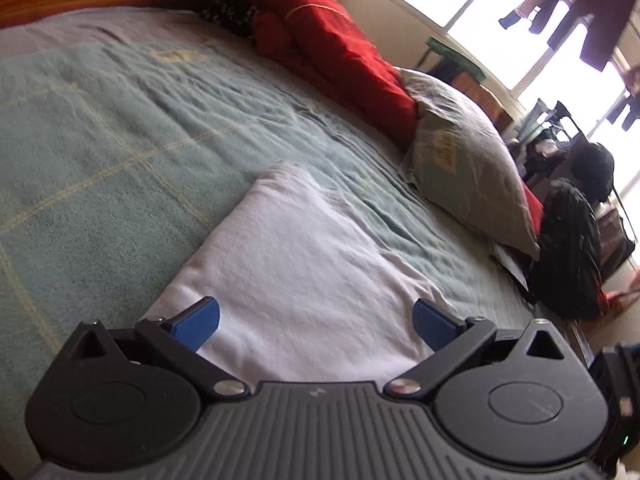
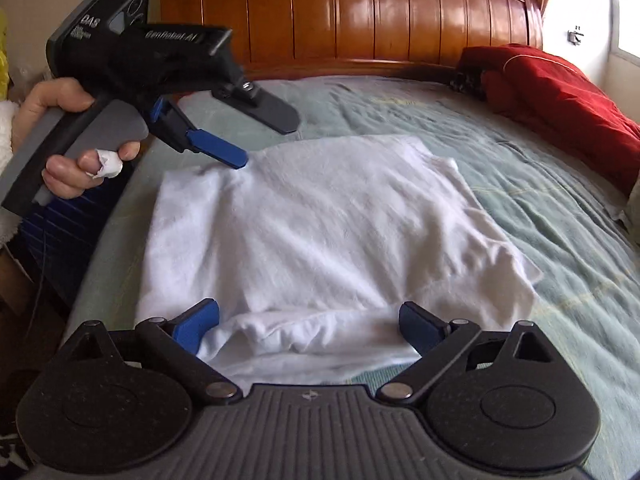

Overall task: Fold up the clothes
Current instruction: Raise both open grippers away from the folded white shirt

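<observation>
Bed with a grey-green blanket [image 2: 500,184] crossed by faint yellow grid lines; it fills most of both views. Polished wooden headboard [image 2: 360,12] along the far edge.

Red quilt [image 2: 560,104] bunched at the far right of the bed, near the headboard. In the left wrist view a grey pillow [image 1: 468,160] lies just near of it, touching it. A dark backpack [image 1: 568,248] stands past the pillow, at the bed's edge. Dark clothes [image 1: 592,12] hang in the bright window beyond.

White garment [image 2: 320,220], partly folded, lies flat on the blanket at the near middle of the bed. A rumpled folded edge runs along its near side.

Right gripper [image 2: 308,324]: blue fingers spread wide, low over the garment's near edge, cloth between them but not pinched.

Left gripper [image 2: 256,136], seen from the right wrist view: held in a hand [image 2: 76,148] at the left, fingers spread apart, lower blue tip at the garment's far left corner; contact uncertain. Its own camera shows the fingers wide over the white cloth [image 1: 304,272].
</observation>
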Demonstrator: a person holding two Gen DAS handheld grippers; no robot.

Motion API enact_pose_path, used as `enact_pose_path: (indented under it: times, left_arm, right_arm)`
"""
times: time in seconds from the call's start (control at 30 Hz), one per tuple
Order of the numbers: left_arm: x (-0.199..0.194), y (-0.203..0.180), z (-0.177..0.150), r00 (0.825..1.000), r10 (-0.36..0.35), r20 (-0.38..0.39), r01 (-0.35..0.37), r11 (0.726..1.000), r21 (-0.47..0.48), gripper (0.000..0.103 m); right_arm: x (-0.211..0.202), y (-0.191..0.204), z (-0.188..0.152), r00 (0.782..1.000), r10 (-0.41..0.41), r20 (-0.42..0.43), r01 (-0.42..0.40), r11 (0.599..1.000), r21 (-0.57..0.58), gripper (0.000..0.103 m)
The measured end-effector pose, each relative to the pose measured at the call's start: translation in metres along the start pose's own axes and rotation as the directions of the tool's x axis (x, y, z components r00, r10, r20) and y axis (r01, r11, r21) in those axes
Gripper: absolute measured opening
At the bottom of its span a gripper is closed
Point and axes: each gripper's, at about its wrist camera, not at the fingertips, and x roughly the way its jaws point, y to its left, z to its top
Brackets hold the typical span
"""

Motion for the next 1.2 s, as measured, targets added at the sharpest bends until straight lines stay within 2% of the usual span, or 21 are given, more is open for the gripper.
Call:
enact_pose_path:
  times: [0.13, 0.27, 0.33, 0.47, 0.57, 0.67, 0.8, 0.87, 0.93, 0.97, 1.0, 1.07, 1.13, 1.2]
  left_arm:
    - [-0.020, -0.002, -0.019, 0.999, -0.034, -0.010, 0.034, 0.999, 0.004, 0.102]
    - [-0.016, 0.014, -0.034, 0.997, 0.015, -0.075, -0.020, 0.998, -0.064, 0.102]
    - [-0.030, 0.019, -0.037, 0.999, 0.021, -0.026, -0.023, 0.996, -0.092, 0.102]
    - [-0.063, 0.033, -0.047, 0.995, -0.016, 0.103, 0.031, 0.990, -0.140, 0.102]
    - [-0.061, 0.057, -0.057, 0.994, -0.002, 0.113, 0.029, 0.970, -0.240, 0.102]
    - [-0.042, 0.082, -0.068, 0.995, -0.029, 0.095, 0.061, 0.935, -0.349, 0.100]
    - [-0.031, 0.095, -0.065, 0.983, -0.065, 0.174, 0.125, 0.924, -0.362, 0.100]
    - [-0.027, 0.097, -0.058, 0.980, -0.061, 0.191, 0.129, 0.921, -0.367, 0.099]
    - [-0.026, 0.093, -0.056, 0.979, -0.050, 0.197, 0.119, 0.926, -0.357, 0.090]
    - [-0.026, 0.090, -0.056, 0.979, -0.048, 0.198, 0.115, 0.930, -0.348, 0.080]
    - [-0.026, 0.088, -0.059, 0.978, -0.069, 0.199, 0.133, 0.935, -0.330, 0.074]
    - [-0.023, 0.086, -0.065, 0.974, -0.115, 0.193, 0.170, 0.939, -0.300, 0.069]
    - [-0.018, 0.089, -0.069, 0.977, -0.091, 0.191, 0.146, 0.944, -0.296, 0.057]
    - [-0.016, 0.096, -0.067, 0.975, -0.077, 0.208, 0.143, 0.936, -0.322, 0.037]
  right_arm:
    - [-0.007, 0.018, 0.000, 0.999, 0.041, 0.010, -0.040, 0.998, -0.050, 0.099]
    - [0.012, 0.027, -0.006, 0.993, 0.098, -0.061, -0.099, 0.995, -0.028, 0.099]
    - [0.012, 0.022, -0.014, 0.993, 0.079, -0.091, -0.078, 0.997, 0.015, 0.095]
    - [-0.023, 0.011, -0.022, 0.996, 0.084, -0.042, -0.080, 0.992, 0.095, 0.096]
    - [-0.041, 0.007, -0.026, 0.997, 0.073, -0.003, -0.072, 0.988, 0.137, 0.096]
    - [-0.051, 0.006, -0.027, 0.998, 0.064, 0.025, -0.068, 0.982, 0.175, 0.096]
    - [-0.058, 0.007, -0.028, 0.997, 0.053, 0.047, -0.062, 0.976, 0.208, 0.096]
    - [-0.060, 0.009, -0.028, 0.997, 0.052, 0.051, -0.062, 0.976, 0.210, 0.096]
    - [-0.062, 0.012, -0.028, 0.997, 0.049, 0.052, -0.059, 0.976, 0.210, 0.096]
    - [-0.062, 0.013, -0.028, 0.998, 0.046, 0.050, -0.056, 0.976, 0.209, 0.096]
    - [-0.064, 0.014, -0.030, 0.998, 0.044, 0.050, -0.054, 0.976, 0.210, 0.096]
    - [-0.065, 0.015, -0.032, 0.997, 0.056, 0.052, -0.066, 0.974, 0.217, 0.096]
    - [-0.065, 0.015, -0.034, 0.997, 0.061, 0.047, -0.070, 0.972, 0.226, 0.096]
    - [-0.064, 0.017, -0.036, 0.997, 0.059, 0.040, -0.067, 0.972, 0.227, 0.096]
